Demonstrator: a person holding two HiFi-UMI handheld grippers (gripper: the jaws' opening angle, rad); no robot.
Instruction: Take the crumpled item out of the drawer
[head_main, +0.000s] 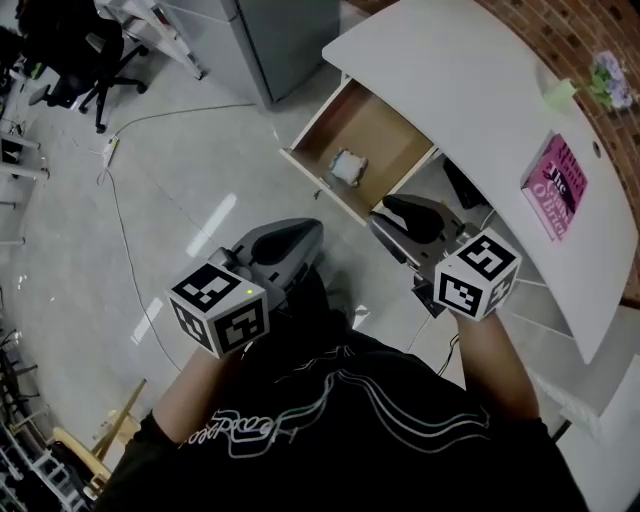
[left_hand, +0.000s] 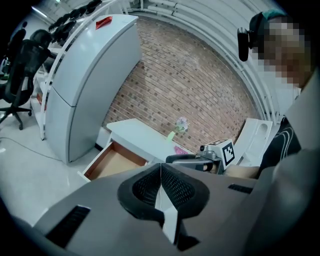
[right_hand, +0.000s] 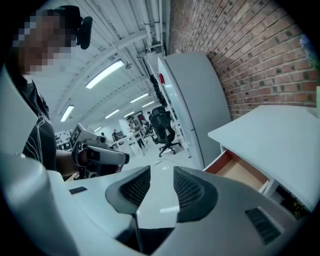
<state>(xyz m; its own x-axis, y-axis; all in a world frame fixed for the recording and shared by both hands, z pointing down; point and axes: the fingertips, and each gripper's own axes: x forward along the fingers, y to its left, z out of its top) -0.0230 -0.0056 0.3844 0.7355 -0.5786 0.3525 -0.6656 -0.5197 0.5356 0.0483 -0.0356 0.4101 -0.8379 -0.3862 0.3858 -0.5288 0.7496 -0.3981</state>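
The crumpled pale grey-white item (head_main: 348, 167) lies on the brown wooden bottom of the open white-fronted drawer (head_main: 400, 135), roughly in the middle of it and clear of the drawer's walls. The drawer is pulled out from under the curved white tabletop (head_main: 470, 100). A pink book with a printed cover (head_main: 555, 187) lies flat on the tabletop near its far edge. A small green paper note (head_main: 560, 95) and a little bunch of pale purple flowers (head_main: 610, 80) sit further along by the red brick wall (left_hand: 200, 85).

Both claws are held close to the person's body, on the near side of the drawer and well apart from the crumpled item. The left claw (left_hand: 161, 170) has its two black ribbed pads pressed together with nothing between them. The right claw (right_hand: 161, 175) has its pads standing apart with a clear gap, and only the pale floor shows through that gap; it holds nothing. In the head view the right claw sits nearer the drawer's front corner than the left one does.

A tall grey cabinet (head_main: 285, 40) stands on the floor beside the drawer. A black office chair (head_main: 85, 60) stands further off.
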